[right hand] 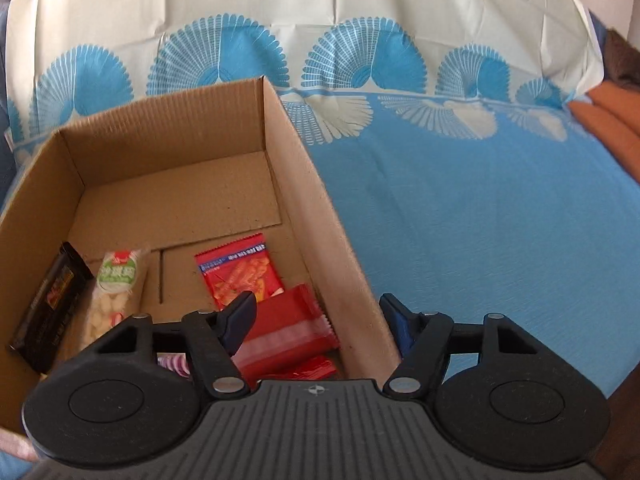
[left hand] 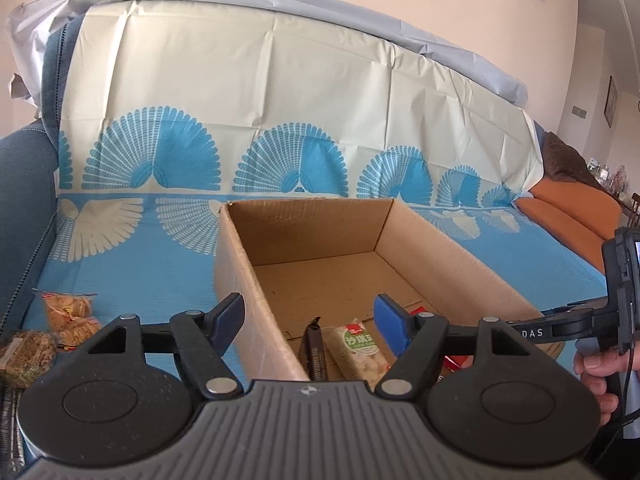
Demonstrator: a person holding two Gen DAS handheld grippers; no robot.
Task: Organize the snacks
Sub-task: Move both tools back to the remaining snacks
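An open cardboard box stands on a blue patterned cloth. Inside lie a dark bar, a clear pack of white candies with a green label, a red snack packet and a red wrapped pack. My left gripper is open and empty, straddling the box's left wall. My right gripper is open and empty, straddling the box's right wall. Two snack bags lie on the cloth left of the box.
The cloth covers a sofa seat and back. An orange cushion lies at the far right. The right gripper's body and the hand holding it show at the right edge of the left wrist view.
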